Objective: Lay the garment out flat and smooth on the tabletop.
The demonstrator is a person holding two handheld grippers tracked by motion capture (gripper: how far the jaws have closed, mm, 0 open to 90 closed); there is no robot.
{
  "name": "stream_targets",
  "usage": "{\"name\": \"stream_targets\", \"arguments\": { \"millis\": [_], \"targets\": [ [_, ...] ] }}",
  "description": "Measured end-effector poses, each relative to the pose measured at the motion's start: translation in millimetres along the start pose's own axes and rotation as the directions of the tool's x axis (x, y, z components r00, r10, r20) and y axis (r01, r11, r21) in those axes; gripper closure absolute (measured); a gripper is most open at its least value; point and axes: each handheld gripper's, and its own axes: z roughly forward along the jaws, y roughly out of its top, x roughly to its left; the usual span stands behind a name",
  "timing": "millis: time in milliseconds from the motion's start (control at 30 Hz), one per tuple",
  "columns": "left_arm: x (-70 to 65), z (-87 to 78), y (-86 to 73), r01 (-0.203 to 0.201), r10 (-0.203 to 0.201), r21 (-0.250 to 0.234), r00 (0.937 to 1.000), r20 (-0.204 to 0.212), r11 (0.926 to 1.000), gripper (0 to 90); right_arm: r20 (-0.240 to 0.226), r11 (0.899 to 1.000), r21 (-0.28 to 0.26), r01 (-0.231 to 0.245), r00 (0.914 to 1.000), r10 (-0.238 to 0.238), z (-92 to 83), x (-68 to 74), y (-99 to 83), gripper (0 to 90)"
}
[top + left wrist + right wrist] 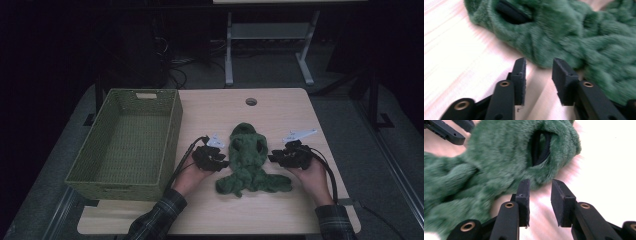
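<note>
We see the green fuzzy garment [247, 160] crumpled mid-table, near the front edge. Our left gripper [223, 161] and right gripper [270, 158] flank it, jaws partly open, holding nothing. The woven basket [172, 131] borders the left; bare table [285, 107] stretches behind and right.

Plaid sleeves, black two-jaw tools

Dark plaid cuffs; each matte black gripper [539, 67] [539, 188] has brass-ringed rivets, a trailing black cable and a grey three-cornered plate.

High view looks fwd/down over table [280, 107]; both gripper views sit close, sharing green plush garment [246, 160] from opposite sides.
</note>
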Motion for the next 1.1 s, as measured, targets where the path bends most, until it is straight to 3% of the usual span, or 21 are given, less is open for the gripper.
{"name": "stream_targets", "arguments": {
  "millis": [233,333,433,467,600,733,1033,1100],
  "targets": [
    [-18.2,-22.5,-12.5,0.013,-0.012,-0.021,0.9993,0.037,0.9997,47.0,-0.021,0.999,-0.029,0.023,0.9995,-0.023,-20.6,14.9,-14.8,62.8],
    [-28.3,-31.1,-19.1,0.002,0.0,-0.03,0.9988,0.048,0.9995,41.0,-0.035,1.0,-0.006,0.022,0.9991,-0.022,-24.3,22.5,-19.9,60.7],
    [-34.9,-36.6,-25.7,-0.008,0.01,-0.028,0.9985,0.054,0.9996,36.5,-0.034,0.999,-0.022,0.034,0.9988,-0.034,-26.5,27.0,-22.6,60.1],
    [-36.7,-38.1,-28.4,-0.011,0.012,-0.027,0.9984,0.055,0.9996,31.1,-0.046,0.999,-0.023,0.029,0.9985,-0.03,-28.3,31.3,-23.9,59.1],
    [-48.3,-44.5,-48.2,-0.026,0.027,-0.013,0.9993,0.025,0.9996,20.9,-0.071,0.999,-0.04,0.033,0.9968,-0.036,-29.1,39.0,-23.8,58.2],
    [-54.5,-46.7,-60.5,-0.02,0.02,-0.007,0.9996,0.019,0.9998,14.8,-0.083,0.998,-0.049,0.045,0.9954,-0.049,-27.0,44.1,-22.0,58.0],
    [-55.5,-39.3,-81.1,-0.039,0.04,0.023,0.9985,-0.036,0.999,13.0,-0.136,0.992,-0.076,0.097,0.985,-0.106,-16.7,71.2,-8.0,58.0],
    [-55.0,-38.0,-83.1,-0.048,0.049,0.011,0.9978,-0.044,0.9988,12.9,-0.151,0.991,-0.082,0.108,0.9813,-0.119,-13.8,77.2,-4.5,58.0]
  ]
}}
